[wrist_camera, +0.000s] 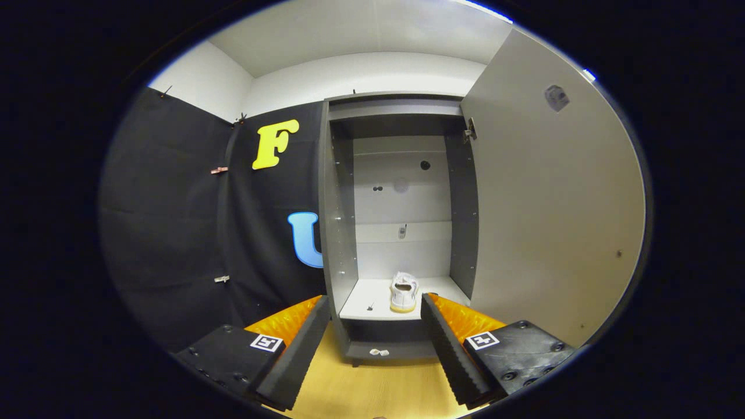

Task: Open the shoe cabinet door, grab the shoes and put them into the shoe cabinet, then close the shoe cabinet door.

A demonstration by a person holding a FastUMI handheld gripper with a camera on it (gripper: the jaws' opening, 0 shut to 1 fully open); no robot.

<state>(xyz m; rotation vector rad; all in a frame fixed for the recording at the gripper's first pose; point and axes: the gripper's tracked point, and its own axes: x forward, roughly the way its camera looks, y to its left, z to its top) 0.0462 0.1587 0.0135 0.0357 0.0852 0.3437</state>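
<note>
The grey shoe cabinet [336, 233] stands straight ahead of me with its door [553, 221] swung wide open to the right. A white shoe [404, 292] with a tan sole rests heel toward me on the cabinet's pale bottom shelf [366, 302], beyond my fingers and a little right of the shelf's middle. My gripper [372, 320] is open, its two fingers spread wide with nothing between them, held back from the cabinet above the floor.
Wooden floor [372, 390] lies between me and the cabinet. Black cloth wall [174, 233] hangs left of the cabinet. A small dark bit [369, 306] lies on the shelf left of the shoe. The open door blocks the right side.
</note>
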